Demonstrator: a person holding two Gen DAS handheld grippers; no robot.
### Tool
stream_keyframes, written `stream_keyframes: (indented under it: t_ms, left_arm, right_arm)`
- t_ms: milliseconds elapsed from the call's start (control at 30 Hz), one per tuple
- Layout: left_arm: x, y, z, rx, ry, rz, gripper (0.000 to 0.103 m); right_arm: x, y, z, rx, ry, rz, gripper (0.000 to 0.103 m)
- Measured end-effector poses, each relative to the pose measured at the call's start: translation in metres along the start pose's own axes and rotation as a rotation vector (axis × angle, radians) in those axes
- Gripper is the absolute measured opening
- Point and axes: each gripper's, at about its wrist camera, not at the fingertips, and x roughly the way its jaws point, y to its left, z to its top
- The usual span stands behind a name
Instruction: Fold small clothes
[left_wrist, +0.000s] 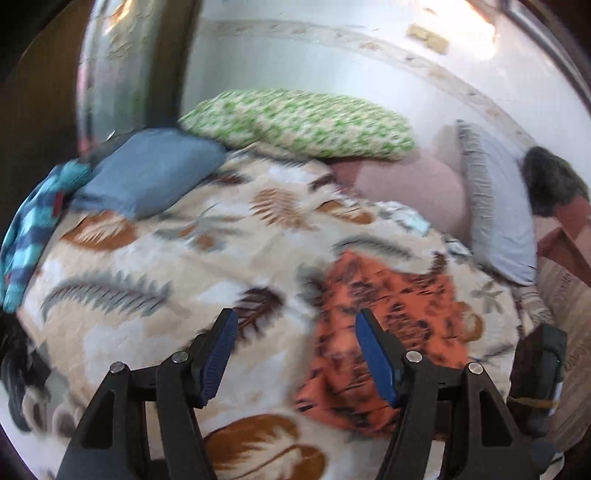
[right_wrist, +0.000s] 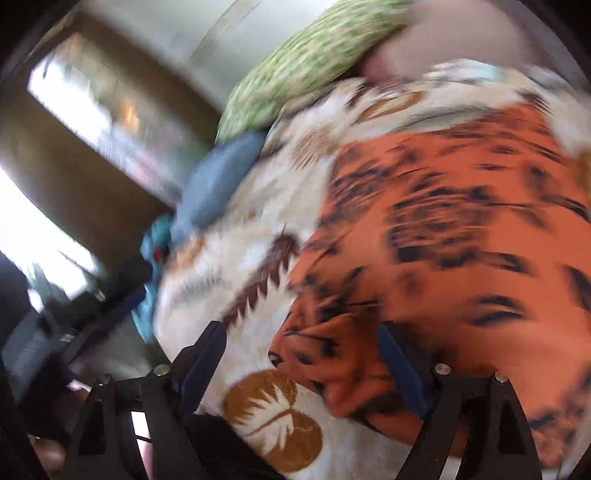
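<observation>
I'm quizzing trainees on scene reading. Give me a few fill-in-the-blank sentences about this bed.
1. The garment lying on the leaf-print blanket is black and ____.
2. The patterned pillow at the head of the bed is white and ____.
3. The plain pillow beside the green one is ____.
4. Both the left tongs and right tongs stand ____.

Missing words: orange; green; blue; open

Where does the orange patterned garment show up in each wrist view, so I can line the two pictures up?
Left wrist view: the orange garment lies right of centre on the leaf-print blanket, partly behind the left gripper.
Right wrist view: the orange garment fills the right half, its near corner between the open fingers of the right gripper.
Shared landmark: the green patterned pillow at the far end of the bed.
</observation>
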Motion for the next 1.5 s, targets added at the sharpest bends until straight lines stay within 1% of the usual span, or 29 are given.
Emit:
stream_keyframes:
  t_ms: [67, 133, 167, 233, 267, 300, 333, 367, 400, 500, 567, 633, 667, 700, 733, 767, 800, 833, 933, 967, 1033, 1133, 1167, 1200, 1233, 1300, 1367, 1433, 1500]
  left_arm:
    - [0.003, -0.02, 0.004, 0.034, -0.012, -0.029, 0.067]
    - [0.018, -0.04, 0.002, 0.07, 0.0, -0.078, 0.069]
    - [0.029, -0.047, -0.001, 0.084, 0.015, -0.094, 0.069]
    - [0.065, -0.061, -0.017, 0.145, 0.1, -0.057, 0.07]
    - [0.092, -0.066, -0.031, 0.198, 0.189, 0.005, 0.07]
    - [0.119, -0.066, -0.047, 0.237, 0.28, 0.083, 0.07]
    - [0.134, -0.061, -0.058, 0.239, 0.33, 0.104, 0.072]
    - [0.136, -0.054, -0.063, 0.197, 0.311, 0.084, 0.074]
    - [0.132, -0.05, -0.062, 0.173, 0.29, 0.087, 0.079]
    - [0.13, -0.055, -0.058, 0.209, 0.287, 0.094, 0.079]
    - [0.131, -0.055, -0.058, 0.219, 0.281, 0.087, 0.079]
    - [0.133, -0.051, -0.058, 0.199, 0.281, 0.073, 0.08]
    - [0.133, -0.049, -0.059, 0.193, 0.279, 0.066, 0.081]
    - [0.133, -0.048, -0.06, 0.191, 0.275, 0.056, 0.081]
    - [0.134, -0.048, -0.061, 0.195, 0.276, 0.056, 0.081]
    - [0.135, -0.049, -0.061, 0.198, 0.271, 0.054, 0.081]
    - [0.135, -0.049, -0.061, 0.2, 0.269, 0.055, 0.082]
    - [0.136, -0.048, -0.061, 0.199, 0.266, 0.054, 0.083]
    - [0.136, -0.046, -0.062, 0.188, 0.265, 0.051, 0.083]
    - [0.136, -0.046, -0.062, 0.182, 0.266, 0.047, 0.083]
    - [0.136, -0.044, -0.062, 0.176, 0.264, 0.041, 0.083]
    - [0.134, -0.043, -0.061, 0.167, 0.265, 0.036, 0.083]
    - [0.133, -0.042, -0.061, 0.162, 0.267, 0.03, 0.083]
    - [0.132, -0.042, -0.059, 0.161, 0.273, 0.03, 0.083]
    - [0.129, -0.042, -0.057, 0.162, 0.271, 0.038, 0.083]
    - [0.117, -0.044, -0.05, 0.16, 0.24, 0.042, 0.083]
    - [0.099, -0.048, -0.036, 0.161, 0.181, 0.025, 0.082]
    - [0.085, -0.054, -0.024, 0.165, 0.132, 0.003, 0.083]
    - [0.083, -0.058, -0.017, 0.161, 0.122, -0.021, 0.083]
  right_arm:
    - [-0.034, -0.029, 0.0, 0.13, -0.074, 0.073, 0.086]
    - [-0.059, -0.06, -0.004, 0.223, -0.135, 0.096, 0.086]
    - [-0.064, -0.077, -0.006, 0.268, -0.142, 0.112, 0.086]
    - [-0.06, -0.104, -0.01, 0.356, -0.089, 0.154, 0.086]
    - [-0.058, -0.111, -0.011, 0.385, -0.064, 0.181, 0.086]
    - [-0.06, -0.113, -0.009, 0.388, -0.056, 0.206, 0.086]
    - [-0.065, -0.111, -0.005, 0.372, -0.059, 0.214, 0.086]
    - [-0.07, -0.109, 0.001, 0.356, -0.07, 0.207, 0.086]
    - [-0.081, -0.111, 0.008, 0.336, -0.087, 0.203, 0.086]
    - [-0.094, -0.105, 0.046, 0.273, -0.12, 0.218, 0.086]
    - [-0.096, -0.115, 0.073, 0.287, -0.13, 0.246, 0.086]
    - [-0.073, -0.126, 0.099, 0.313, -0.097, 0.303, 0.086]
    - [-0.054, -0.139, 0.108, 0.336, -0.07, 0.27, 0.086]
    - [-0.031, -0.156, 0.111, 0.379, -0.019, 0.197, 0.086]
    - [-0.008, -0.173, 0.109, 0.433, 0.053, 0.162, 0.084]
    - [0.007, -0.192, 0.105, 0.511, 0.071, 0.161, 0.068]
    - [0.002, -0.195, 0.104, 0.537, 0.04, 0.158, 0.063]
    - [-0.002, -0.193, 0.105, 0.54, 0.037, 0.164, 0.063]
    - [-0.026, -0.164, 0.105, 0.44, 0.02, 0.134, 0.072]
    - [-0.035, -0.156, 0.103, 0.418, 0.016, 0.144, 0.072]
    - [-0.051, -0.14, 0.088, 0.395, 0.01, 0.211, 0.073]
    - [-0.057, -0.125, 0.056, 0.379, 0.03, 0.267, 0.079]
    - [-0.05, -0.124, 0.044, 0.375, 0.054, 0.241, 0.081]
    - [-0.038, -0.127, 0.035, 0.366, 0.081, 0.184, 0.08]
    - [-0.026, -0.133, 0.026, 0.366, 0.092, 0.163, 0.079]
    - [-0.026, -0.136, 0.024, 0.396, 0.061, 0.172, 0.078]
    - [-0.033, -0.132, 0.025, 0.401, 0.071, 0.156, 0.078]
    - [-0.035, -0.125, 0.027, 0.374, 0.091, 0.144, 0.078]
    - [-0.039, -0.12, 0.028, 0.366, 0.076, 0.147, 0.078]
